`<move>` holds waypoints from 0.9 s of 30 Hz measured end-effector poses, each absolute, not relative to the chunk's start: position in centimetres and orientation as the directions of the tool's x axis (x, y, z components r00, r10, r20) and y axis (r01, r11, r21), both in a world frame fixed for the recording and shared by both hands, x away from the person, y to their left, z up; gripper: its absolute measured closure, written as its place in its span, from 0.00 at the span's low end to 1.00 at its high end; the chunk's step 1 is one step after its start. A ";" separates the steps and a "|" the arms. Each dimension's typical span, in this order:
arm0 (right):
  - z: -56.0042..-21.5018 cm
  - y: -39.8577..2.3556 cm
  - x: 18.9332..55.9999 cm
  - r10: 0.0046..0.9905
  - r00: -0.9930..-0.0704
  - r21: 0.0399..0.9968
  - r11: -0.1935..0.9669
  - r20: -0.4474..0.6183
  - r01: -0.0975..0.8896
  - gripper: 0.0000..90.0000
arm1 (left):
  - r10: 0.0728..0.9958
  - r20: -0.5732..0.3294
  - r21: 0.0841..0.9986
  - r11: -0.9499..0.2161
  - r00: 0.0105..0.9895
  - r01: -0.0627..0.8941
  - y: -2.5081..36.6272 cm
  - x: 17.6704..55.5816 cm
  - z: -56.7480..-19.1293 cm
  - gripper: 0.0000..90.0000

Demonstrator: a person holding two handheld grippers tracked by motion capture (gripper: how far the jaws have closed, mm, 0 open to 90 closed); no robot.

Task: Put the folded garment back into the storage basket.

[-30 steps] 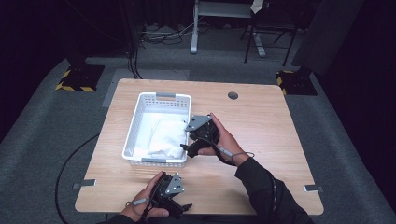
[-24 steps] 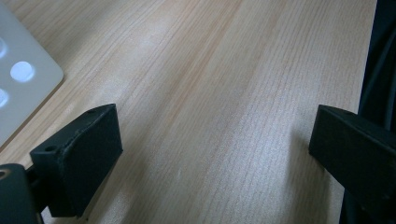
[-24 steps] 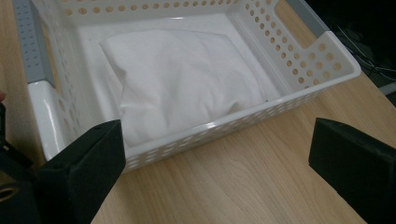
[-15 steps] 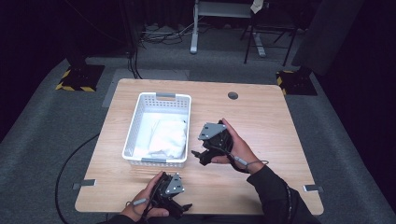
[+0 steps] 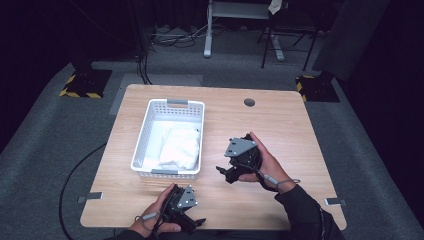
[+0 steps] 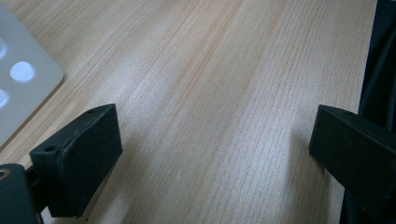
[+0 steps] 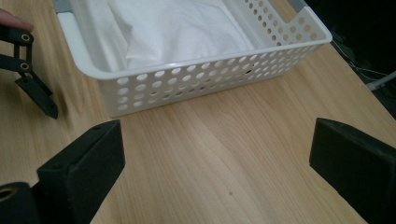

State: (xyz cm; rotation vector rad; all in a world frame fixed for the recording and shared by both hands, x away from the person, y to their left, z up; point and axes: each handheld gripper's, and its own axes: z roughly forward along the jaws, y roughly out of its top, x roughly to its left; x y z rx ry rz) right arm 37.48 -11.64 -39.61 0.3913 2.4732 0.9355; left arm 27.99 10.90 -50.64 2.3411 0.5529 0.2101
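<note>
A white perforated basket (image 5: 144,135) stands left of the table's middle with a folded white cloth (image 5: 181,147) lying in it. My right gripper (image 5: 225,172) is held just right of the basket, pointing at it, open and holding nothing. In the right gripper view its jaws (image 7: 217,144) are spread wide before the basket's wall (image 7: 210,70) and the cloth (image 7: 177,28). My left gripper (image 5: 196,222) rests at the front edge, below the basket. Its jaws (image 6: 215,135) are wide open over bare wood, with the basket's corner (image 6: 23,79) at the upper left.
The wooden table (image 5: 290,130) has a round cable hole (image 5: 249,102) at the back. Part of my left gripper (image 7: 25,70) shows at the left of the right gripper view. Desk legs and cables (image 5: 165,37) stand on the grey floor behind.
My right gripper has drawn back from the basket, moving right and toward the front of the table. The left gripper has stayed put.
</note>
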 end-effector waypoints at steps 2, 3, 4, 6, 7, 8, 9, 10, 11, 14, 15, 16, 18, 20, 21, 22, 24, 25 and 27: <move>-39.7 -12.1 37.3 0.420 -0.846 0.675 0.731 -0.329 0.101 0.04 | 0.447 -0.003 0.679 -0.656 0.895 0.330 10.9 28.0 -50.6 0.03; -39.7 -12.2 37.2 0.421 -0.845 0.674 0.732 -0.331 0.101 0.04 | 0.447 -0.004 0.679 -0.655 0.895 0.330 10.9 28.0 -50.6 0.03; -39.7 -12.5 37.1 0.421 -0.845 0.673 0.732 -0.331 0.101 0.04 | 0.447 -0.004 0.679 -0.656 0.895 0.330 10.9 28.0 -50.6 0.03; -39.8 -12.9 36.9 0.425 -0.840 0.670 0.735 -0.337 0.104 0.04 | 0.447 -0.004 0.679 -0.656 0.895 0.330 10.9 28.0 -50.6 0.03; -39.9 -13.2 36.8 0.432 -0.836 0.669 0.735 -0.337 0.110 0.04 | 0.447 -0.003 0.679 -0.656 0.895 0.330 10.9 28.0 -50.6 0.02; -40.0 -13.4 36.8 0.432 -0.836 0.666 0.737 -0.338 0.111 0.04 | 0.446 -0.003 0.679 -0.656 0.895 0.330 10.9 28.0 -50.6 0.03; -40.0 -13.6 36.7 0.432 -0.834 0.664 0.740 -0.343 0.111 0.04 | 0.446 -0.003 0.679 -0.656 0.895 0.330 10.9 28.0 -50.6 0.03; -40.0 -13.8 36.6 0.435 -0.831 0.662 0.741 -0.346 0.113 0.04 | 0.446 -0.003 0.679 -0.656 0.895 0.330 10.9 28.0 -50.6 0.03; -40.1 -14.0 36.5 0.439 -0.829 0.661 0.741 -0.347 0.116 0.04 | 0.446 -0.003 0.679 -0.656 0.895 0.330 10.9 28.0 -50.6 0.03; -40.1 -14.7 36.2 0.444 -0.825 0.660 0.742 -0.349 0.120 0.04 | 0.446 -0.003 0.679 -0.656 0.895 0.330 10.9 28.0 -50.6 0.02; -40.1 -14.8 36.1 0.446 -0.824 0.658 0.743 -0.349 0.123 0.04 | 0.446 -0.003 0.679 -0.656 0.895 0.330 10.9 28.0 -50.6 0.02; -40.1 -15.0 36.0 0.448 -0.822 0.658 0.742 -0.351 0.124 0.04 | 0.446 -0.003 0.679 -0.656 0.895 0.330 10.9 28.0 -50.6 0.02; -40.2 -15.5 35.8 0.452 -0.818 0.654 0.745 -0.356 0.127 0.04 | 0.446 -0.003 0.679 -0.656 0.895 0.330 10.9 28.0 -50.6 0.02; -40.3 -15.9 35.7 0.457 -0.814 0.652 0.746 -0.358 0.133 0.04 | 0.446 -0.003 0.679 -0.656 0.895 0.329 10.9 28.0 -50.6 0.03; -40.4 -16.1 35.6 0.458 -0.813 0.651 0.748 -0.360 0.133 0.04 | 0.446 -0.003 0.679 -0.656 0.895 0.330 10.9 28.0 -50.6 0.02; -40.4 -16.3 35.5 0.465 -0.810 0.651 0.746 -0.359 0.140 0.04 | 0.446 -0.003 0.679 -0.656 0.895 0.330 10.9 28.0 -50.6 0.02; -40.5 -16.7 35.3 0.467 -0.805 0.645 0.751 -0.366 0.142 0.04 | 0.446 -0.003 0.679 -0.656 0.895 0.330 10.9 28.0 -50.6 0.02; -40.5 -16.7 35.3 0.467 -0.805 0.645 0.751 -0.366 0.142 0.04 | 0.446 -0.003 0.679 -0.656 0.895 0.330 10.9 28.0 -50.6 0.02; -40.7 -17.2 35.2 0.475 -0.800 0.644 0.750 -0.366 0.150 0.03 | 0.446 -0.003 0.679 -0.656 0.895 0.329 10.9 28.0 -50.6 0.02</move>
